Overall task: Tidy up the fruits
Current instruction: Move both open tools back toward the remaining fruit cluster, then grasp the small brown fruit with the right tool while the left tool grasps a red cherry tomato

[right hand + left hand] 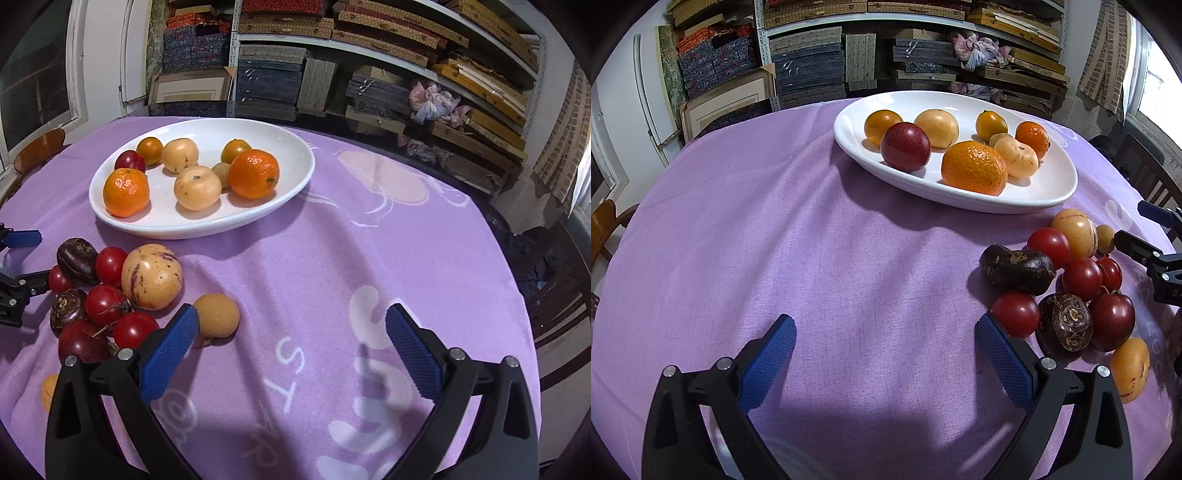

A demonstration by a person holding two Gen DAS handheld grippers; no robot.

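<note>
left gripper [884, 354] | black angular frame | blue cross-hatched pads | silver screws | right gripper [291, 347] identical

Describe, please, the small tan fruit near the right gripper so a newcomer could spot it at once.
Find the white plate on the purple cloth; nearer the camera lies a loose fruit pile. At its right edge, beside the right gripper, sits the tan fruit: small, round, matte brown, unlike the glossy red tomatoes.

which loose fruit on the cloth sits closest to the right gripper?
The small round tan fruit, touching the right gripper's left finger, apart from the red-and-dark cluster.
</note>
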